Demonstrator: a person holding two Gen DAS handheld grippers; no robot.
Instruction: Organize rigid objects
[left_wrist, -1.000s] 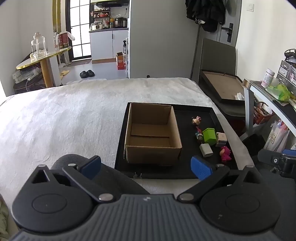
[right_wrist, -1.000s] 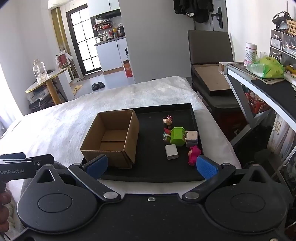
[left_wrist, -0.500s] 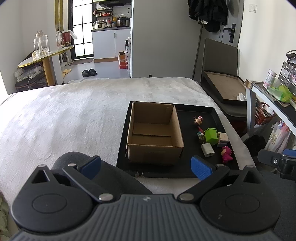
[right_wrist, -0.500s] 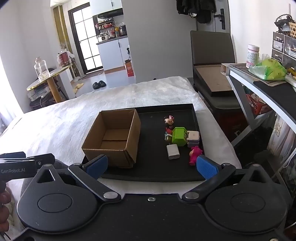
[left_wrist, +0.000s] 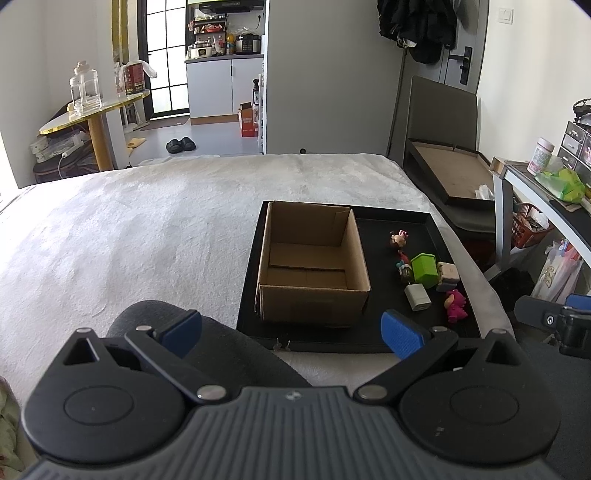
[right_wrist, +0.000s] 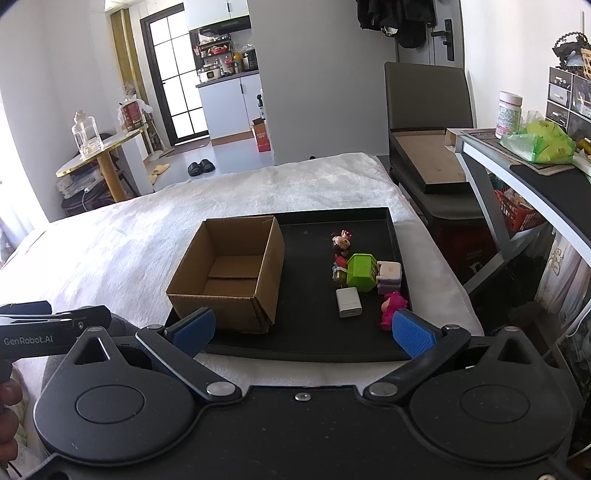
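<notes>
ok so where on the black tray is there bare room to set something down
Bare tray shows in three patches: the lane between the box and the toys, the near strip before the charger, and the far right corner behind the mouse figure. The right side is crowded: green block, pink figure and others sit close together. The box itself is empty.

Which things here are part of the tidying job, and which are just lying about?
Job: cardboard box, black tray, green block, white block, pink figure, mouse figure.
Lying about: glass jar, slippers, white bottle, green bag.
</notes>
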